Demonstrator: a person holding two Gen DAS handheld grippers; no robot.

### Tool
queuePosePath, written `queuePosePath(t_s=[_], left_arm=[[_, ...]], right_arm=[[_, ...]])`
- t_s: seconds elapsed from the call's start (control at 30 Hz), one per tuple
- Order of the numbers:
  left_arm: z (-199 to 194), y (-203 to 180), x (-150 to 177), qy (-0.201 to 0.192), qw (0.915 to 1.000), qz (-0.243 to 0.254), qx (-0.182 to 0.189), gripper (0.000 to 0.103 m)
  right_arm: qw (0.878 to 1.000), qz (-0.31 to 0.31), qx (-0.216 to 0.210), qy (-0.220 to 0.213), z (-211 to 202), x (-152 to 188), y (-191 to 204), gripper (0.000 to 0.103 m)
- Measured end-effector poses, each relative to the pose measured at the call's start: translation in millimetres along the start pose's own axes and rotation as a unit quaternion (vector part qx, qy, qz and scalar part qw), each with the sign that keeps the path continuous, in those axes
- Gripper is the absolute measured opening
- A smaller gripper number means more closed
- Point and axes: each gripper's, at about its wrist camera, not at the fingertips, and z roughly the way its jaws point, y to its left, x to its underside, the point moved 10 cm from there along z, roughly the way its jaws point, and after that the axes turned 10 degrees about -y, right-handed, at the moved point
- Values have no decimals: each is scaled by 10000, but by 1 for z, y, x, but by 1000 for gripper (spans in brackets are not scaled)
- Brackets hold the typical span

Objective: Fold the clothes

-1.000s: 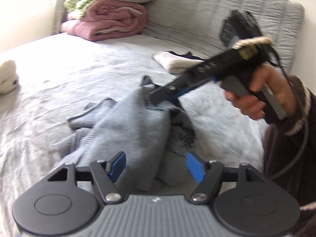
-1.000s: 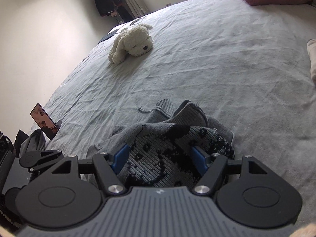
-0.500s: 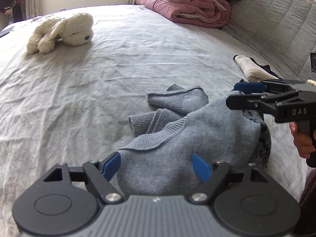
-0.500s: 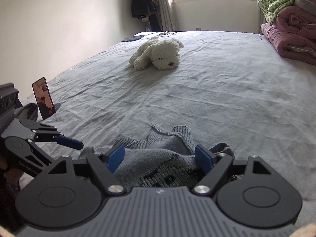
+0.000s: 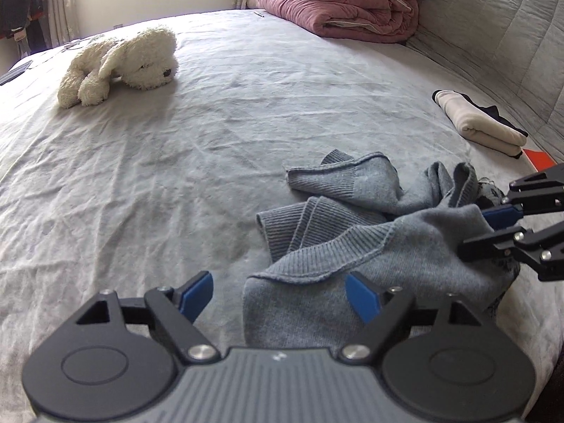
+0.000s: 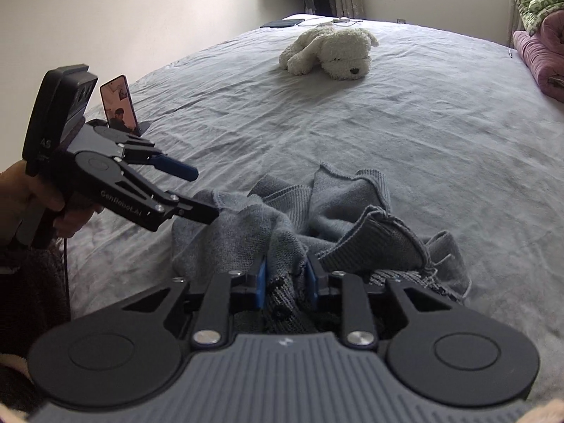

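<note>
A crumpled grey knit sweater (image 5: 398, 246) (image 6: 278, 218) with a black-patterned part lies on the grey bed sheet (image 5: 211, 162). My right gripper (image 6: 286, 280) is closing its jaws, and a bunched fold of the sweater is pinched between the blue pads; it also shows as my right gripper (image 5: 493, 229) at the sweater's right side. My left gripper (image 5: 280, 296) is opening wider; the sweater's ribbed hem lies between its fingers without being pressed. From the right wrist view my left gripper (image 6: 197, 192) has its lower finger at the sweater's left edge.
A white plush dog (image 5: 116, 63) (image 6: 331, 51) lies far across the bed. A folded cream garment (image 5: 476, 123) and an orange item (image 5: 537, 158) sit by the padded headboard (image 5: 511, 35). Rolled pink bedding (image 5: 345, 10) is at the back. A phone (image 6: 118, 104) stands at the bed's left edge.
My right jaws have come together on a fold of the sweater. Both views have swung and levelled, and my left gripper now sits at the sweater's left edge with wider jaws.
</note>
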Motion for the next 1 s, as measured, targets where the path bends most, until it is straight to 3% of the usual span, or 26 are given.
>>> queuePosePath(t_s=[0.17,0.43,0.5,0.73,0.83,1.0], left_arm=[[0,-4,3,77,9995,202,226,84],[-2,-10,6,122,9984,344,440,87],[0,-12,8,152,9979,412,475,87],[9,-11,18,302,9979,277,493,87],[9,-10,18,308,9980,211,506,87],[7,-11,18,307,9976,259,560,87]], right_arm=[[9981,-271,34,551,-5,15,18,28],[9932,-111,134,1154,-11,54,28,30],[9937,-43,198,1100,-14,56,31,32],[9977,-152,399,534,-43,35,38,69],[9968,-221,659,390,-53,28,29,72],[9925,184,1203,116,-65,21,-3,73]])
